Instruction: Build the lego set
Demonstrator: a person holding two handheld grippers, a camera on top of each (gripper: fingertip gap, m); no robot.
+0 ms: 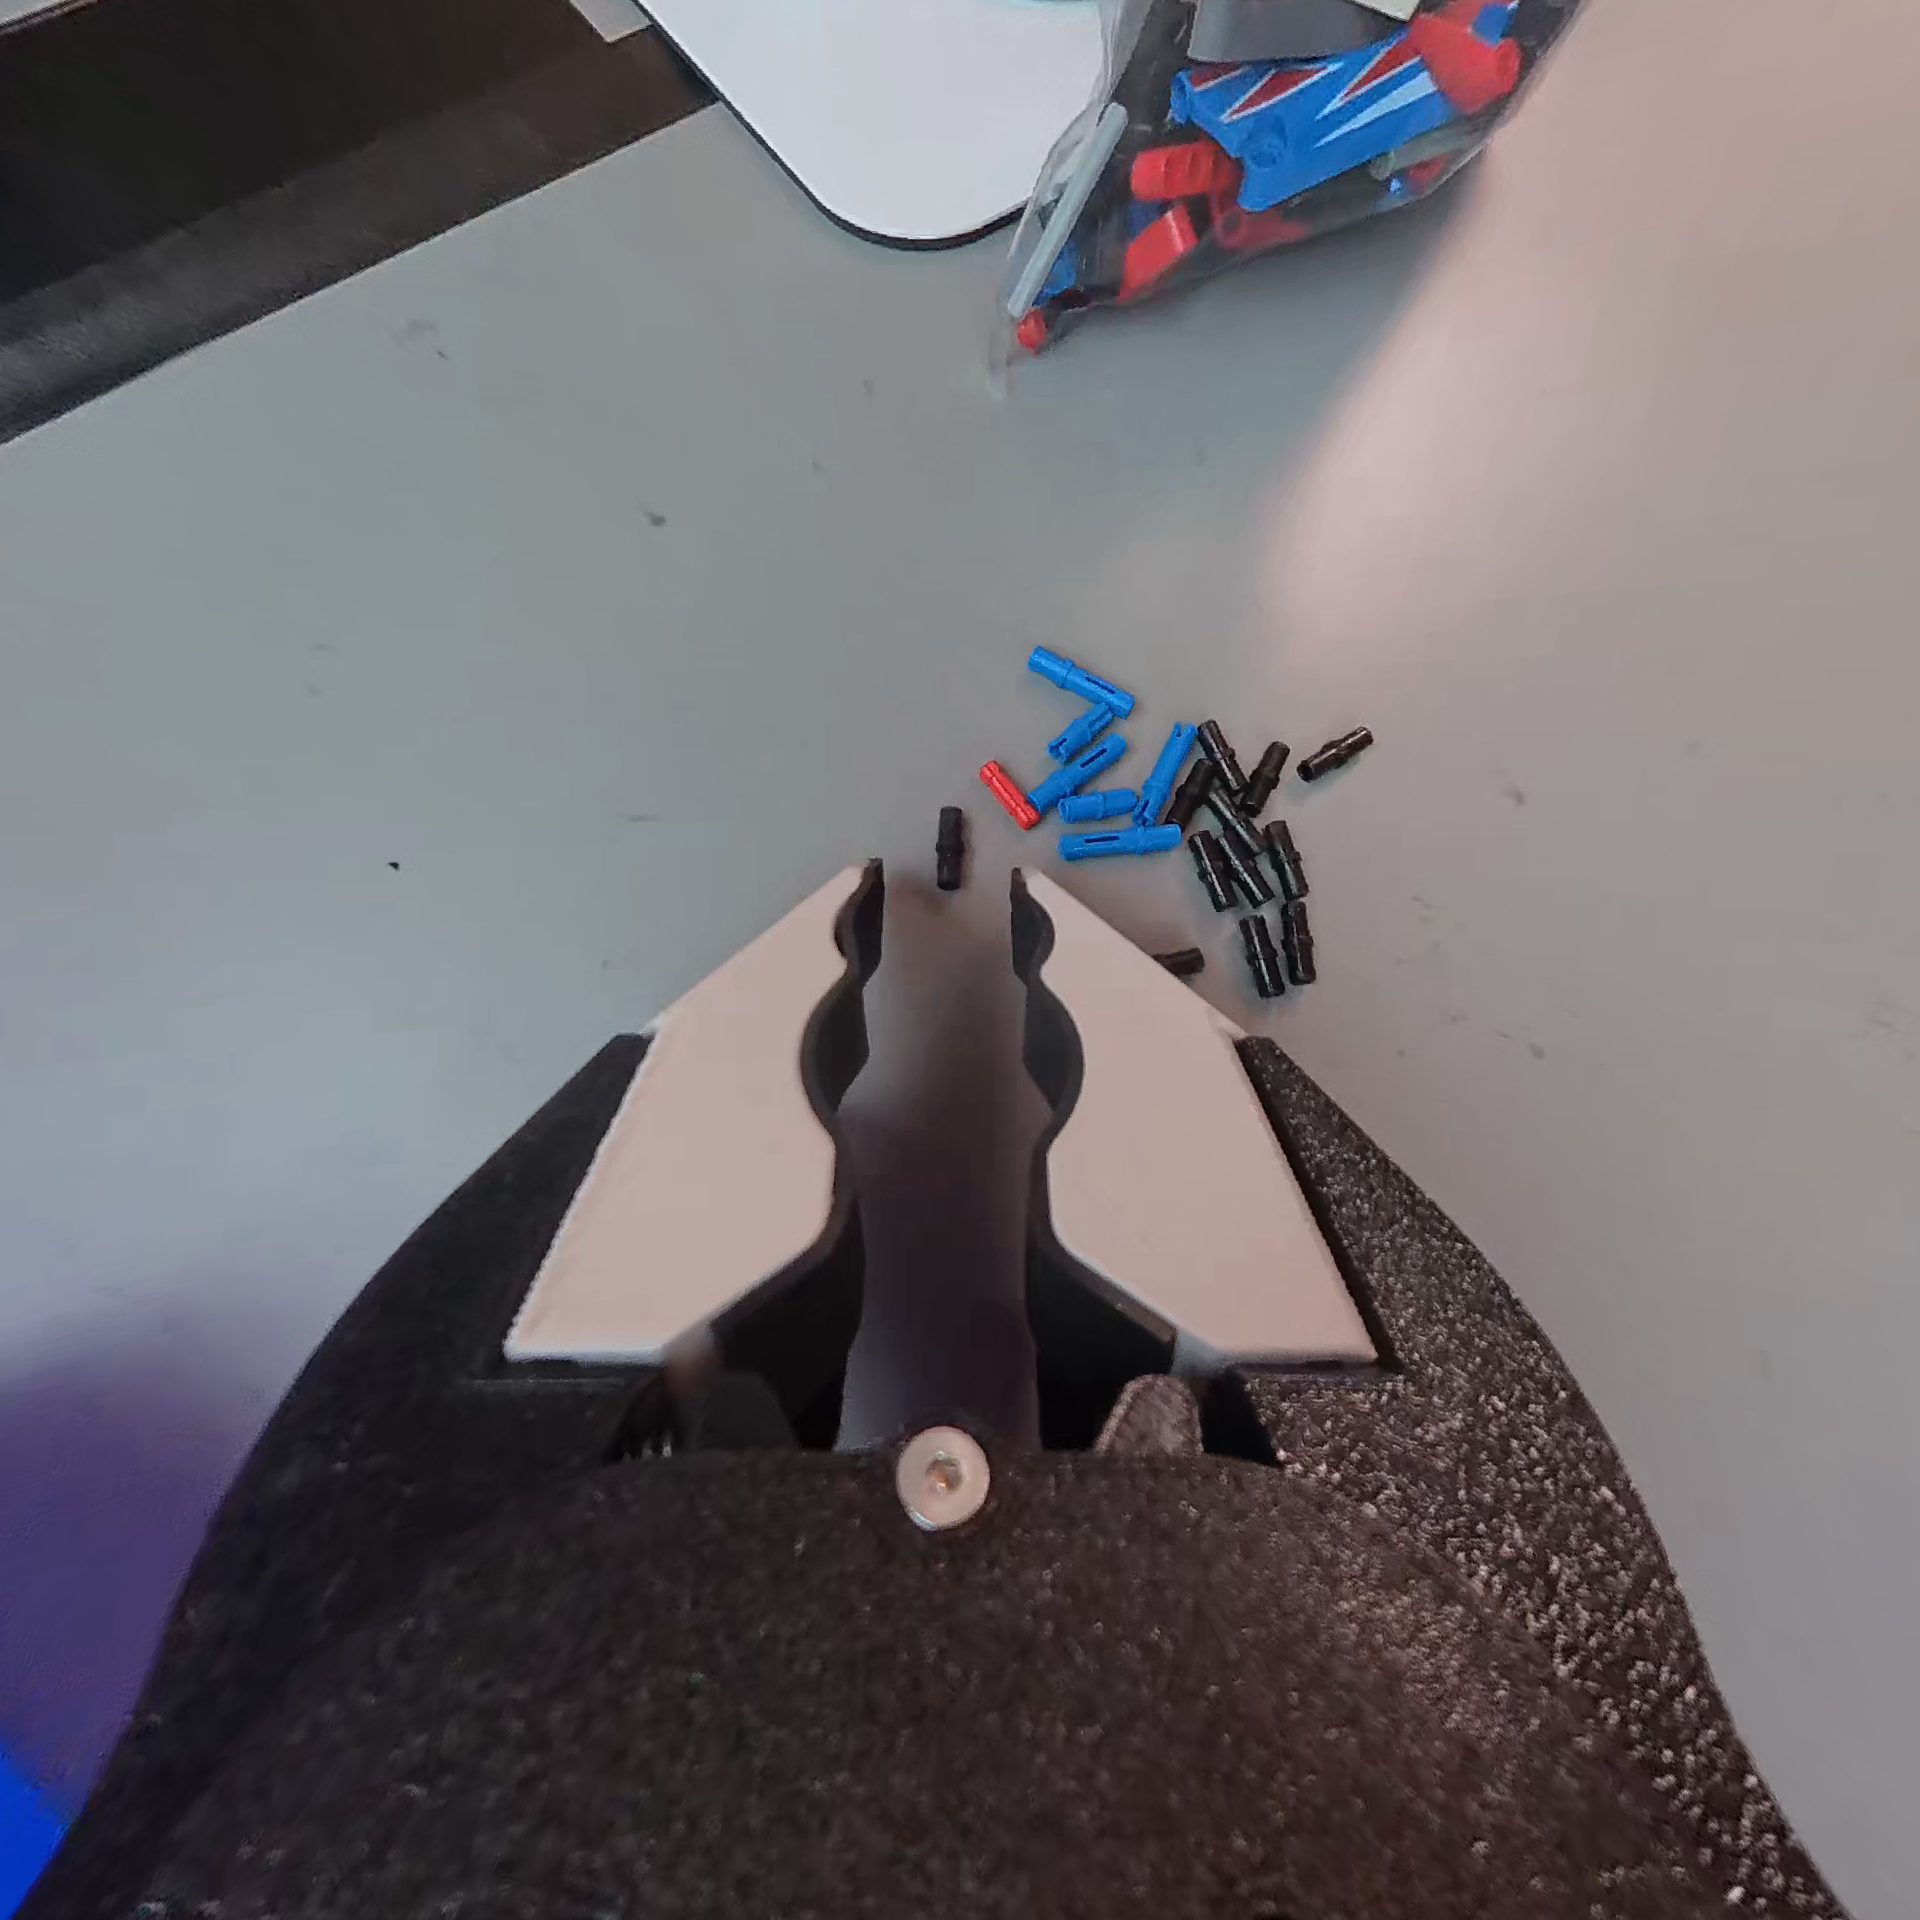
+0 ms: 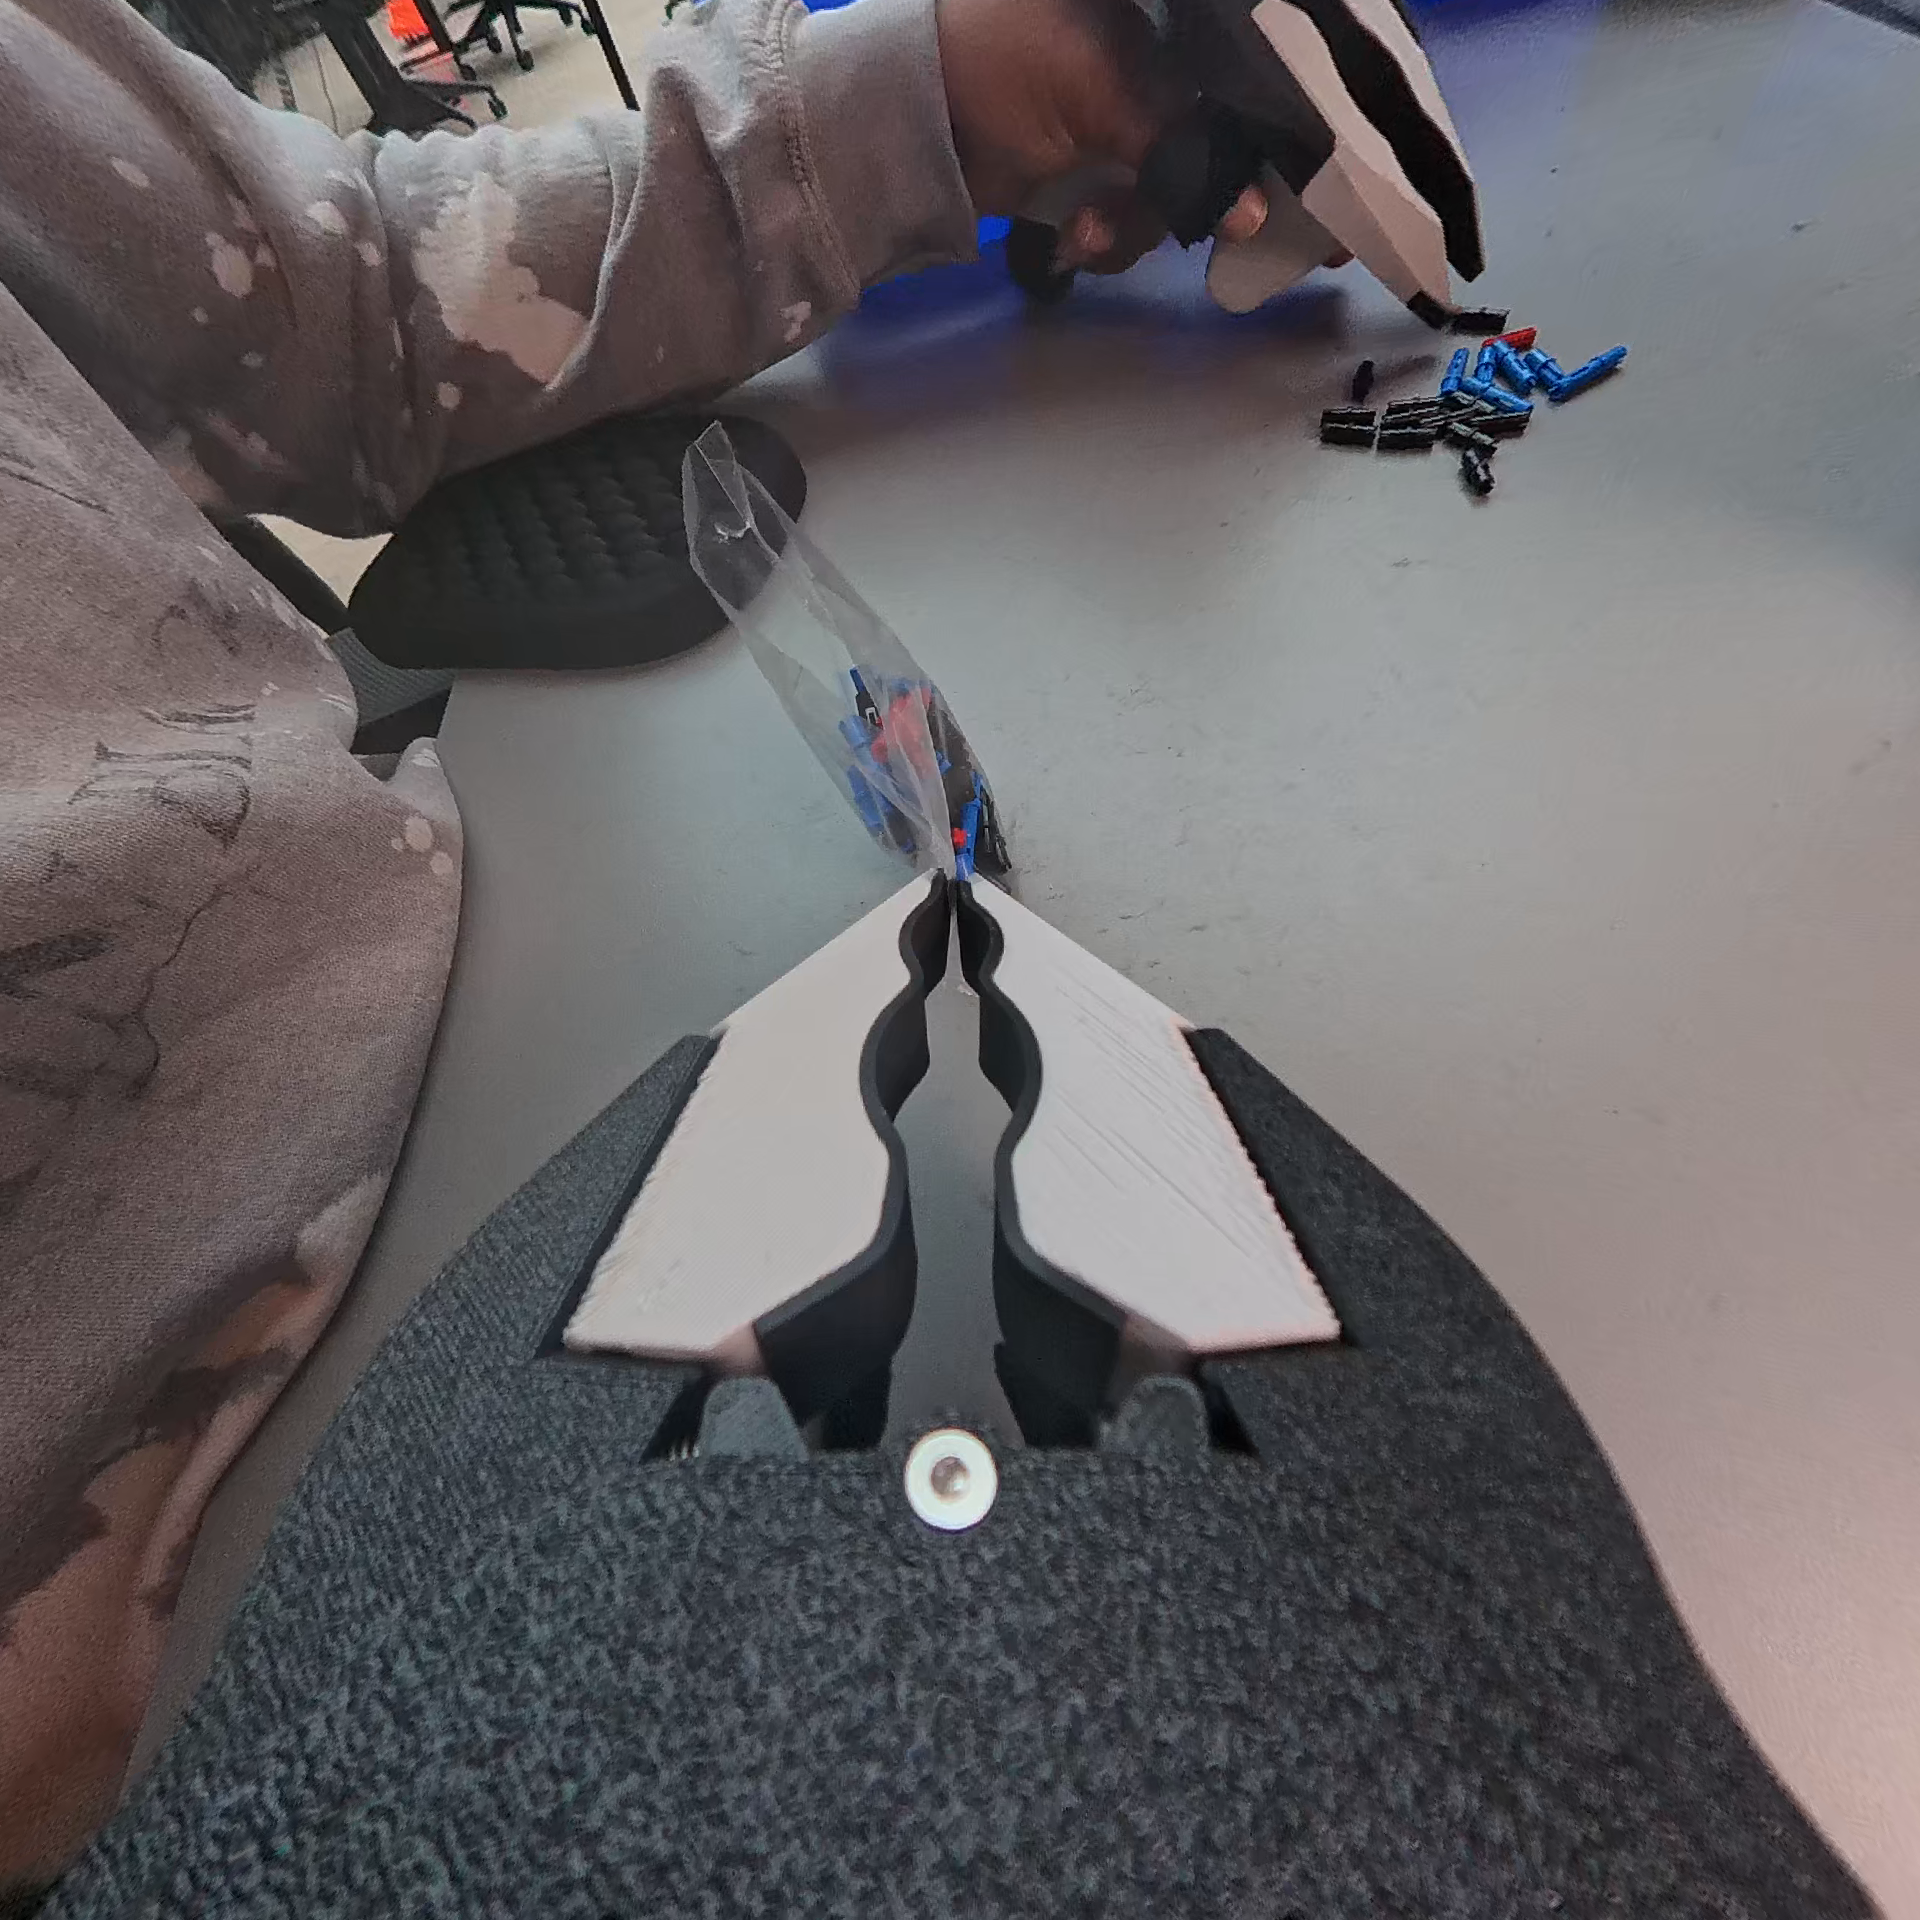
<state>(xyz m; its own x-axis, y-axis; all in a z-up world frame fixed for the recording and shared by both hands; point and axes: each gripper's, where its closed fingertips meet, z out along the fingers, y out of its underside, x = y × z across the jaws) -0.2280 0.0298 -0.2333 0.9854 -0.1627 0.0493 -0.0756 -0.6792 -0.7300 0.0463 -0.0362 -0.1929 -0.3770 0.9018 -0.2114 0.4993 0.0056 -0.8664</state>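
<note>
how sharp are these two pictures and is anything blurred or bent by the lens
Left wrist view: loose pins sharp, far bag of parts soft, left gripper slightly smeared, blue glow bottom left. Right wrist view: small bag crisp, sleeve and table bowed by the wide lens.

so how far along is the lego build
Barely started. Done: blue pins, black pins and one red pin lie loose on the table. In hand: the open left gripper is at a lone black pin; the right gripper pinches a small parts bag. Left: all assembly; a bigger bag is still full.
</note>
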